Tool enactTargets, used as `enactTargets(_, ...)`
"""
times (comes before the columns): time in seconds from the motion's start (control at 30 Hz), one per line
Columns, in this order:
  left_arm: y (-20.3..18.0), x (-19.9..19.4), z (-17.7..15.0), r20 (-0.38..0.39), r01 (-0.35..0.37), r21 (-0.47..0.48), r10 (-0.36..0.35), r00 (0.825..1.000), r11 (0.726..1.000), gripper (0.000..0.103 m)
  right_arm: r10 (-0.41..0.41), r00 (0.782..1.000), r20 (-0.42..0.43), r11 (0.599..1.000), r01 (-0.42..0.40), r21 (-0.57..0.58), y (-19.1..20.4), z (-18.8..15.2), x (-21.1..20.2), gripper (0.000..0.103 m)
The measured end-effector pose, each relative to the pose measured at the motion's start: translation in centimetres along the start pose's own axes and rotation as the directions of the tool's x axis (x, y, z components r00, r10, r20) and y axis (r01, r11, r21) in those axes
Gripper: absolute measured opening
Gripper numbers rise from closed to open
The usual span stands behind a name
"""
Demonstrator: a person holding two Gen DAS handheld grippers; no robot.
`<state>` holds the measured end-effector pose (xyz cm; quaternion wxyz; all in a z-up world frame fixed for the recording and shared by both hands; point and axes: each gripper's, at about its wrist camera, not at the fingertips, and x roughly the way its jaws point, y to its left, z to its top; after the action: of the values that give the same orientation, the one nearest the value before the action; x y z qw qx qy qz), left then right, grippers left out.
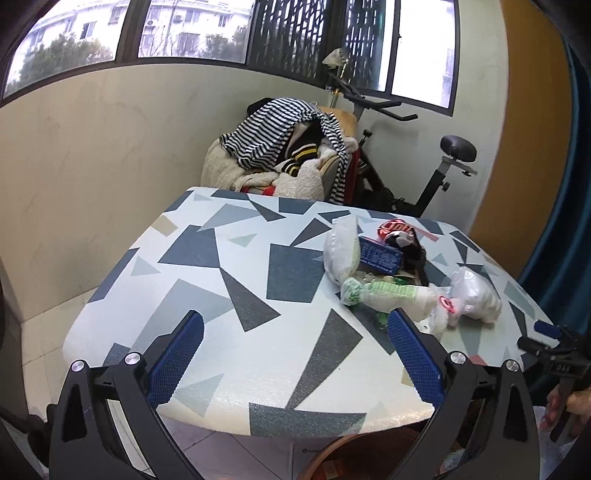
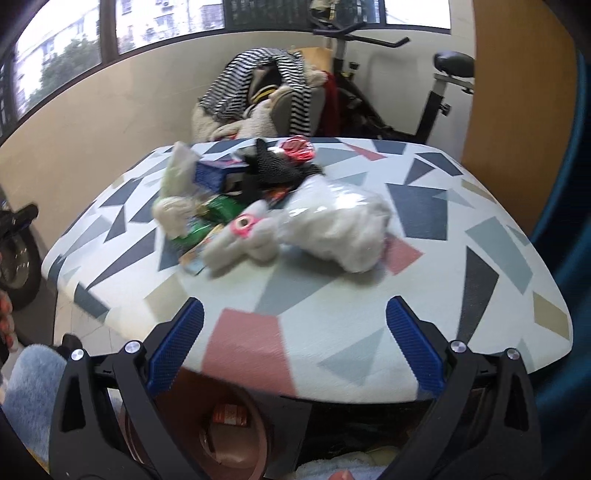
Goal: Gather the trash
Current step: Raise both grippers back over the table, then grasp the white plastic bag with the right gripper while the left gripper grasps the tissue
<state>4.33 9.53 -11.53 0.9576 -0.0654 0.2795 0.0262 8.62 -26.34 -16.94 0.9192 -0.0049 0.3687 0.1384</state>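
2 grippers hang at the near edge of the surface (image 1: 236, 280), both spread wide and empty: the left gripper (image 1: 295, 365) over the bare patterned top, the right gripper (image 2: 295, 343) short of the trash. Below the edge stands 1 brown round bin (image 2: 207, 439) with something orange-labelled inside; its writing is too blurred to read.

Nothing lies between the right gripper and the trash pile (image 2: 266, 206), which sits mid-surface, toward the right in the left view. Nearest in it is 1 clear bag (image 2: 340, 225) stuffed with white material, touching 1 white wad with a pink ring (image 2: 245, 225). Beside them lies 1 green-and-white wrapper (image 1: 388, 293), print illegible. Behind come 1 white pouch (image 1: 341, 251), 1 blue box (image 1: 380, 254) with small white text I cannot read, 1 black mesh piece (image 2: 280, 166), and 1 red foil wrapper (image 1: 397, 227) with unreadable white lettering.

Beyond the surface, 1 chair heaped with striped and fleecy clothes (image 1: 280, 147) stands next to 1 exercise bike (image 1: 436, 166), under the windows (image 1: 184, 29).
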Motion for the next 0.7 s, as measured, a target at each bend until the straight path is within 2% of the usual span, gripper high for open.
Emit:
enactTargets(0.17,1.0,1.8,0.4,-0.042,-0.005,-0.037,0.003,0.999,0.999,0.097,-0.036,0.999,0.003,0.999,0.036,0.040,-2.2,1.8,2.0,0.097)
enactTargets(0.3,1.4,2.5,0.7,-0.035,-0.022,-0.060,0.020,0.999,0.998,0.097,-0.022,1.000,0.000,0.998,0.022,0.065,-2.9,3.5,3.7,0.097)
enactTargets(0.5,1.0,3.7,1.3,-0.045,-0.027,-0.055,0.024,0.999,0.998,0.097,-0.007,1.000,0.014,0.980,0.004,0.197,-4.3,6.7,7.3,0.097)
enactTargets(0.63,0.5,4.1,1.3,-0.051,-0.028,-0.046,0.026,0.998,0.999,0.097,-0.017,1.000,-0.015,0.959,0.021,0.284,-5.0,8.2,10.4,0.097)
enactTargets(0.7,0.3,4.3,1.2,-0.056,-0.027,-0.040,0.024,0.998,0.999,0.097,-0.023,0.999,-0.033,0.958,0.032,0.284,-4.9,8.4,11.3,0.097)
